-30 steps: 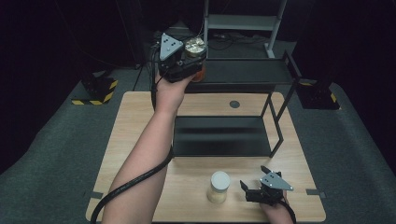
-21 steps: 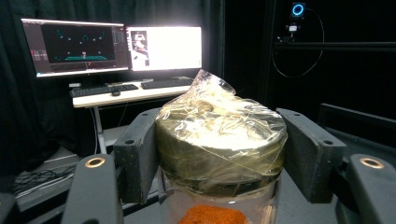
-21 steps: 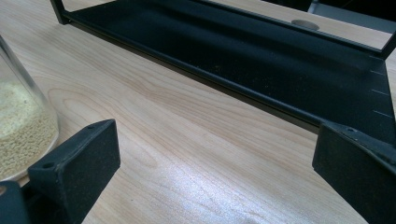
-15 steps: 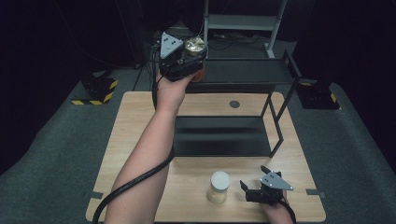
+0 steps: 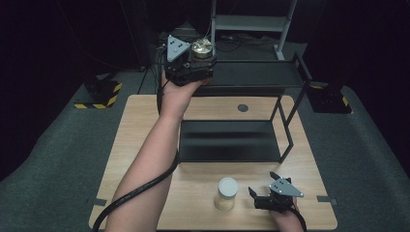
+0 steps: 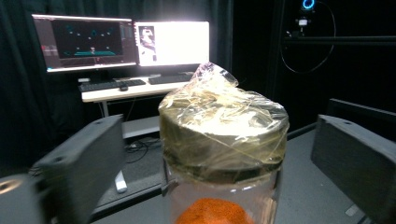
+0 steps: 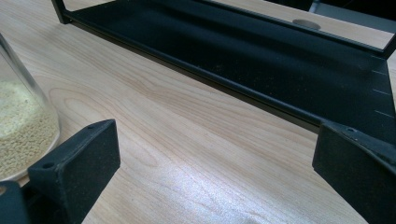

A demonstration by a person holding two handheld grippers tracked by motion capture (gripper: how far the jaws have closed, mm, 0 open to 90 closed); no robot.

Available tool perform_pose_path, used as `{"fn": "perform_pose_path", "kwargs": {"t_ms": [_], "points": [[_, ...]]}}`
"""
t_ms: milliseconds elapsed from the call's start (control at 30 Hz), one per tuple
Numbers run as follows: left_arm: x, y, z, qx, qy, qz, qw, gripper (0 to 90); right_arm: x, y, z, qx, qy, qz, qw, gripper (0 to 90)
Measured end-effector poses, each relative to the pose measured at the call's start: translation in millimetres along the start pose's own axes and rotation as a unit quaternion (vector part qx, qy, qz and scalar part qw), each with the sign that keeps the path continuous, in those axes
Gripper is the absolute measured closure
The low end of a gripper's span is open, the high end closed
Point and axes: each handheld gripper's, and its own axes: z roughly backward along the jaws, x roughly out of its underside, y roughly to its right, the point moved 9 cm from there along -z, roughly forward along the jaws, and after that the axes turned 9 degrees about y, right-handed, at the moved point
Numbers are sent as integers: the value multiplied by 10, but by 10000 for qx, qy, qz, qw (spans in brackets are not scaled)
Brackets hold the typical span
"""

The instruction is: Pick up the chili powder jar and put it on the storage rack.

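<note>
High view: I see the left gripper (image 5: 196, 60) raised at the left end of the black rack's (image 5: 290, 77) upper shelf, with a gold-capped jar (image 5: 201, 47) standing on that shelf between its jaws. The right gripper (image 5: 263, 195) rests low on the wooden table (image 5: 145, 125), just right of a white-lidded jar (image 5: 227, 192) and in front of the rack's lower shelf.

Left gripper view: I note the jaws have just been opening and now stand apart, gaps showing on both sides of the gold-capped jar (image 6: 223, 154). Its lid is wrapped in clear film; orange powder lies inside. Two monitors (image 6: 126, 43) glow behind.

Right gripper view: I find the jaws wide apart, nothing between them. The white-lidded jar (image 7: 21, 126), holding pale granules, sits beside the left jaw.
</note>
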Motion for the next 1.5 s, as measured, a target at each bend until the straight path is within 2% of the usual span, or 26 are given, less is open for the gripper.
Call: {"fn": "perform_pose_path", "kwargs": {"t_ms": [233, 533, 667, 967, 1233, 1500], "points": [[6, 9, 124, 52, -16, -22, 10000, 4, -2, -9, -3, 11, -10, 37, 10000, 1], [12, 67, 375, 66, 76, -76, 9999, 4, -3, -14, -5, 14, -18, 57, 10000, 0], [12, 86, 500, -74, 48, -143, 9999, 4, -2, -13, -5, 15, -13, 67, 10000, 1], [38, 97, 791, -61, 69, -179, 9998, 4, -5, -22, -5, 22, -30, 89, 10000, 0], [121, 133, 1010, -23, -54, -335, 9994, 4, -6, -24, -7, 27, -38, 96, 9999, 0], [282, 144, 1164, 20, -183, -408, 9990, 4, -7, -27, -9, 21, -42, 118, 9999, 0]]}}
